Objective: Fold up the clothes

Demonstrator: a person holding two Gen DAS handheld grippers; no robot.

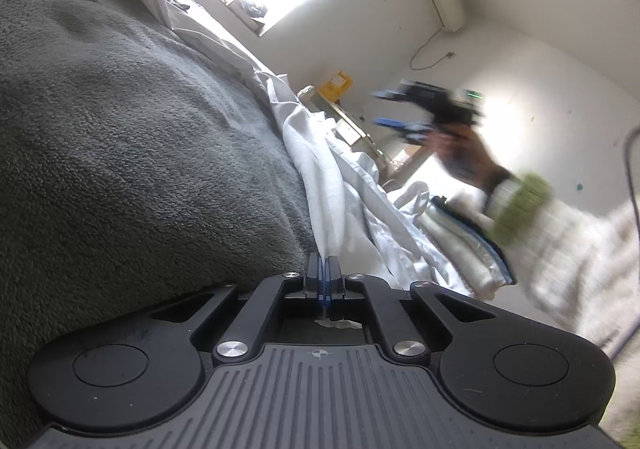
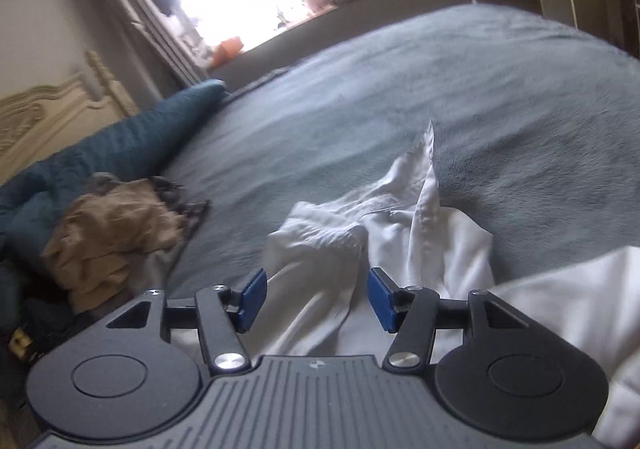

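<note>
my left hand-held gripper (image 1: 324,269) is clenched on an edge of the white shirt (image 2: 384,233), which lies crumpled on the grey blanket (image 2: 440,89). my right hand-held gripper (image 2: 316,299) hangs released just above the shirt. a tan clothes heap (image 2: 112,229) sits left of it.

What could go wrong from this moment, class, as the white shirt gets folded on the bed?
1. The left tongs pinch only a thin edge of the shirt; it may slip free.
2. The right tongs hang open over bunched folds, so they could grab several layers.
3. The clothes pile lies near and may get caught up.
</note>
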